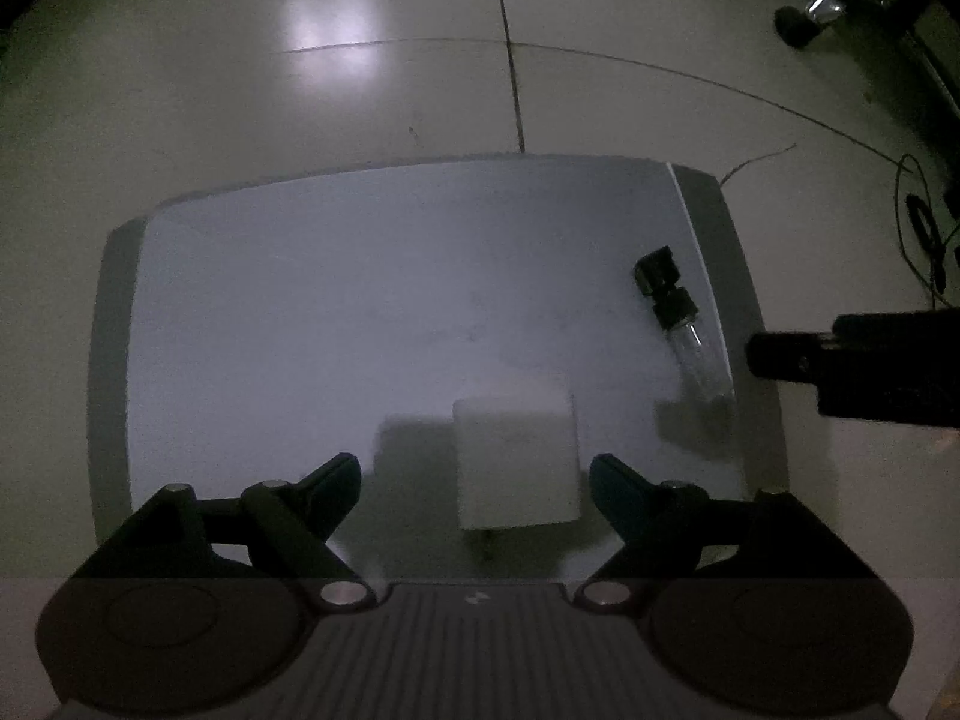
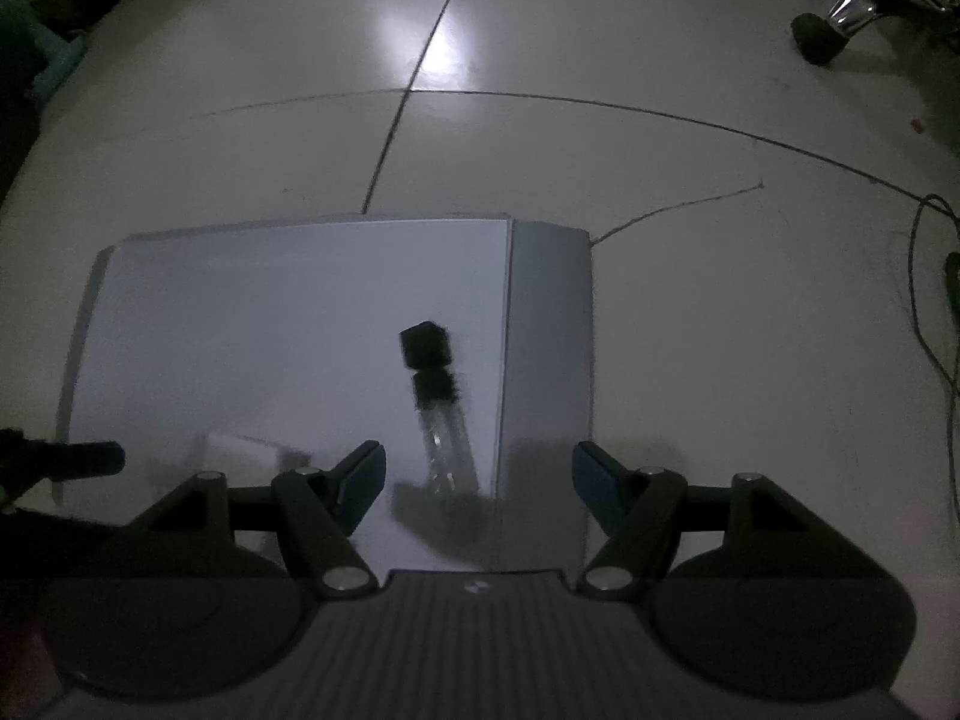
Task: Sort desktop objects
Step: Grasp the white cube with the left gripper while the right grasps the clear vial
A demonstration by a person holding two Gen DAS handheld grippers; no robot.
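A white block-shaped charger (image 1: 516, 462) lies on the pale table (image 1: 300, 300), between the open fingers of my left gripper (image 1: 474, 480), which holds nothing. A clear spray bottle with a black pump cap (image 1: 681, 324) lies on its side near the table's right edge. In the right wrist view the bottle (image 2: 441, 414) lies just ahead of my open, empty right gripper (image 2: 477, 480), cap pointing away. The charger (image 2: 240, 450) shows dimly at the left there. The right gripper's body (image 1: 870, 360) enters the left wrist view at the right edge.
The table has a grey border strip (image 2: 546, 360) along its right side. Beyond it is a tiled floor with cables (image 2: 924, 300) at the right and a chair caster (image 2: 822, 36) at the far right. The scene is dim.
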